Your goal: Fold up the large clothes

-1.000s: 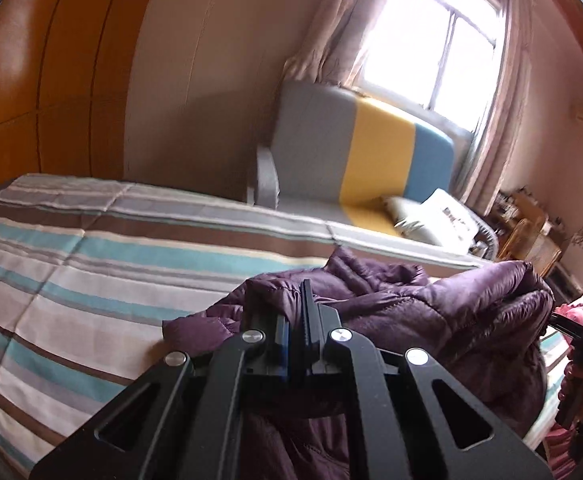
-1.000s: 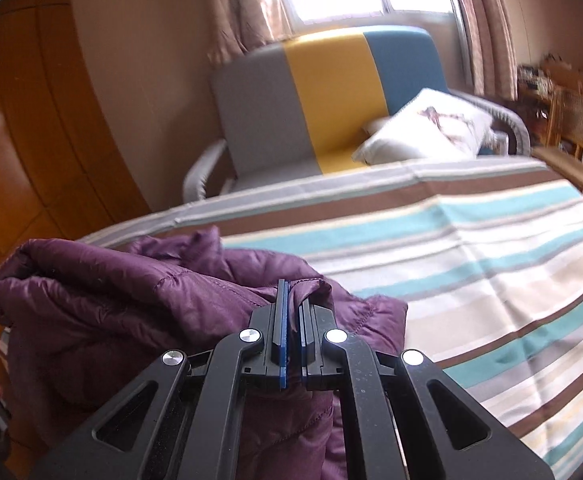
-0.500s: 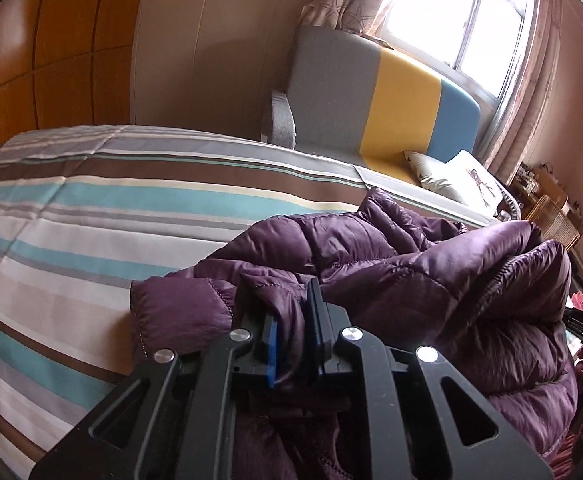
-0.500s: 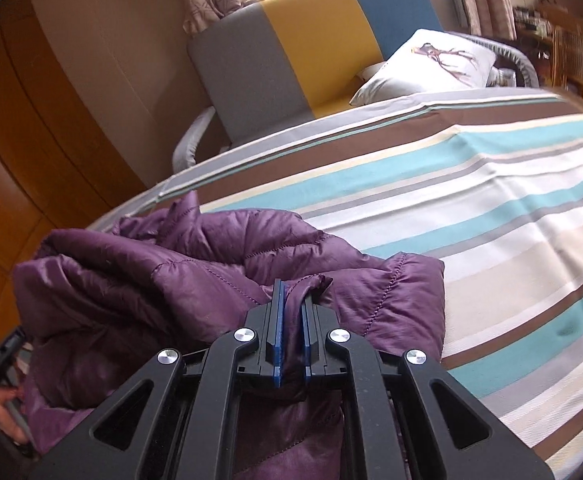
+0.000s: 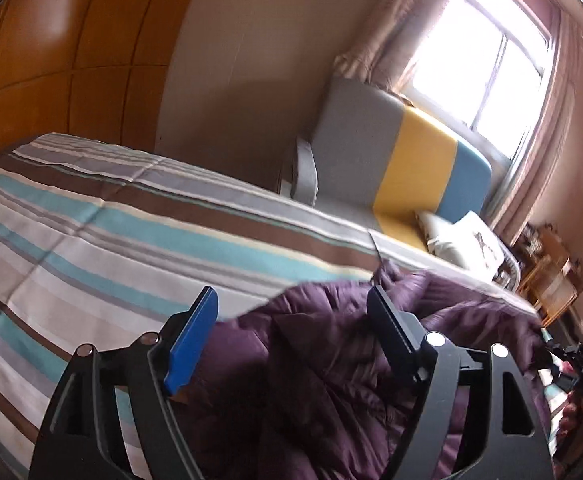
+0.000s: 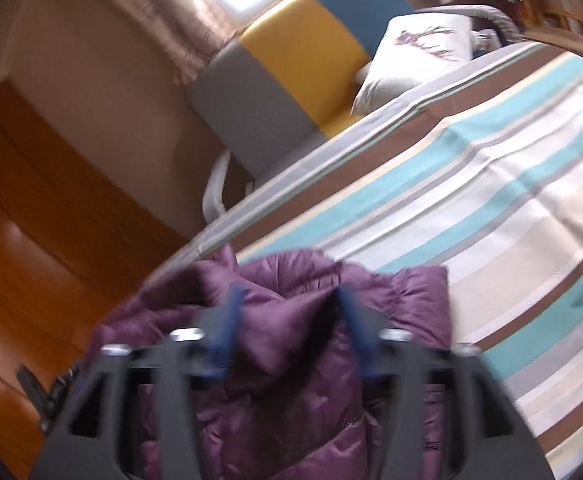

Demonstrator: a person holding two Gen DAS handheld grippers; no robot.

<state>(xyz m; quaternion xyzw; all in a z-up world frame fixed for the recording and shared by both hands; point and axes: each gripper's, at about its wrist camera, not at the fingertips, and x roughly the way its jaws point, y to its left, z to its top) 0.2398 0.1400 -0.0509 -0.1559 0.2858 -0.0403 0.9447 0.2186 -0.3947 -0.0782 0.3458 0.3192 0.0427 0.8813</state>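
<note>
the purple puffer jacket (image 5: pixel 331 360) is bunched up at the near edge of the striped bed (image 5: pixel 111 240). it looks light, squashy and slick, so it'll likely slide and spring back when folded. it's best grabbed by a stitched hem or cuff, not the puffy middle. the left gripper (image 5: pixel 291 308) is seen with jaws opening, fabric between them but not pinched. same story for the right gripper (image 6: pixel 287 300): jaws opening, a quilted ridge loose in the gap. shiny nylon shell, soft seams.
</note>
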